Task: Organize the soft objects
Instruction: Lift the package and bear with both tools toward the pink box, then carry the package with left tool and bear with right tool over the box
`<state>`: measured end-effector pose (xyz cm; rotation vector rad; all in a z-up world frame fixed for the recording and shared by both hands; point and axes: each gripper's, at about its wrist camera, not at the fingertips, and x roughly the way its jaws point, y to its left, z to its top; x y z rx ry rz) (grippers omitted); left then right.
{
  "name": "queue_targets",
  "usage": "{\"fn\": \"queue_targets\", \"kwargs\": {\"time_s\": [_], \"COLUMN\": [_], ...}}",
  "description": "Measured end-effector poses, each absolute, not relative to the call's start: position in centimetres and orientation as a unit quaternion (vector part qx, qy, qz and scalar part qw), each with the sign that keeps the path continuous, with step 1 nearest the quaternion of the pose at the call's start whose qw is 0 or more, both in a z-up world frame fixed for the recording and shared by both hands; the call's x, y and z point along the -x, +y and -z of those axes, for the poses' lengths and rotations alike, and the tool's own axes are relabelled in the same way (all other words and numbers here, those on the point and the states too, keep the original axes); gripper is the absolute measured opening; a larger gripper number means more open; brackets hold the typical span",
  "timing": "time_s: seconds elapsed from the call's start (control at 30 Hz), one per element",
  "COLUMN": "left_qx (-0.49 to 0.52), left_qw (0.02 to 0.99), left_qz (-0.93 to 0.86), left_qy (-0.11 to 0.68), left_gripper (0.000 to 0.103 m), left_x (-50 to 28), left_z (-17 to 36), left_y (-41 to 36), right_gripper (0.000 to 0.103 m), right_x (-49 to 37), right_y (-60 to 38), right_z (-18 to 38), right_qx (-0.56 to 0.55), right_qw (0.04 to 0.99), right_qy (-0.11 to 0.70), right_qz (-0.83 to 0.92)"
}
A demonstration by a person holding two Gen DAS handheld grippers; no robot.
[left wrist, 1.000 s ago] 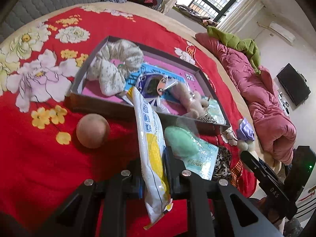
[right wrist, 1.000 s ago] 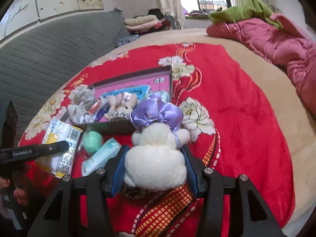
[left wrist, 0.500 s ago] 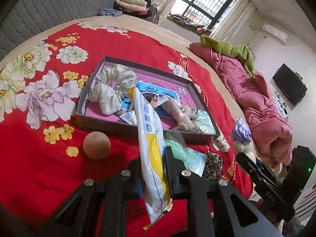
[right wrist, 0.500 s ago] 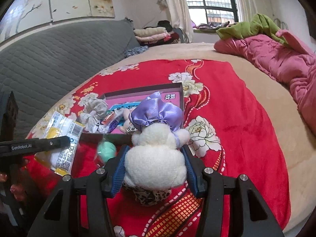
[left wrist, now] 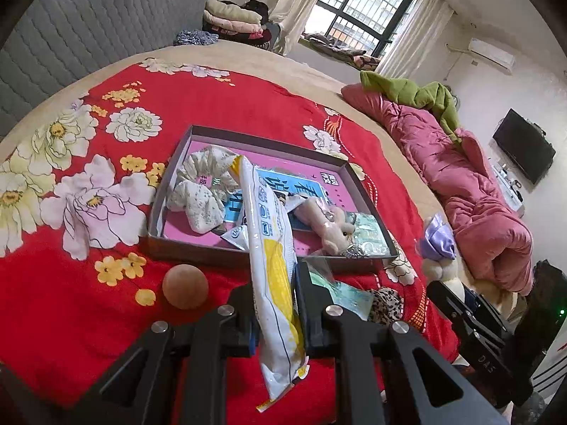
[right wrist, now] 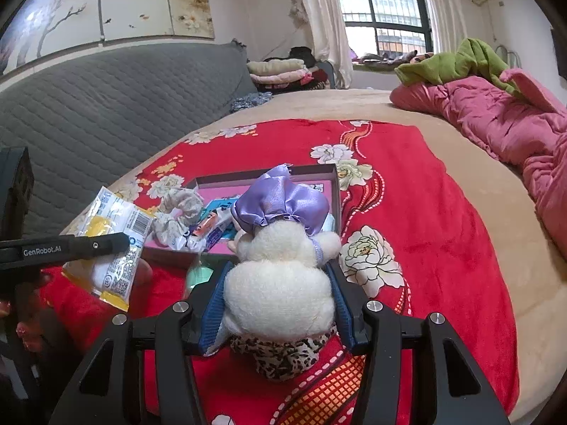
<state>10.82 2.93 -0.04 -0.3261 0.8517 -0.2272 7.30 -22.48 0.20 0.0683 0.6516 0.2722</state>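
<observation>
A shallow box (left wrist: 198, 249) with a pink floor lies on the red flowered blanket; inside are a white scrunchie (left wrist: 198, 191), a small plush rabbit (left wrist: 327, 225) and packets. My left gripper (left wrist: 274, 294) is shut on a white and yellow snack packet (left wrist: 273, 248), held above the blanket in front of the box; the same packet (right wrist: 110, 244) shows at the left of the right wrist view. My right gripper (right wrist: 278, 279) is shut on a white plush toy (right wrist: 280, 276) with a purple satin bow (right wrist: 280, 203), lifted in front of the box (right wrist: 336, 191).
A tan ball (left wrist: 185, 286) lies left of my left gripper. A bagged green sponge (right wrist: 200, 272) and a leopard-print piece (right wrist: 283, 357) lie on the blanket before the box. A pink quilt (right wrist: 503, 124) lies at the right, a grey padded headboard (right wrist: 106, 99) behind.
Both grippers rose with their loads, so the box and blanket look farther below. The plush toy came up off the leopard-print piece. Both grips stayed the same.
</observation>
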Motion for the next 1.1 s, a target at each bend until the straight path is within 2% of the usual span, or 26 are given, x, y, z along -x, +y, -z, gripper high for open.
{"fn": "queue_targets", "kwargs": {"time_s": [0.4,1.1], "left_qx": [0.115,0.130], "left_qw": [0.906,0.908], "left_qz": [0.089,0.085], "left_qy": [0.397,0.389], "left_gripper": [0.017,0.017], "left_x": [-11.2,-15.2], "left_z": [-0.8,0.1], "left_y": [2.7,4.3], "right_gripper": [0.054,0.054], "right_x": [-8.1,-12.0], "right_y": [-21.7,-21.4], "right_z": [-0.9,-1.3], "right_qx": [-0.020,-0.023], "right_qw": [0.944,0.952], "right_qy": [0.305,0.279], "right_qz": [-0.127,-0.123]}}
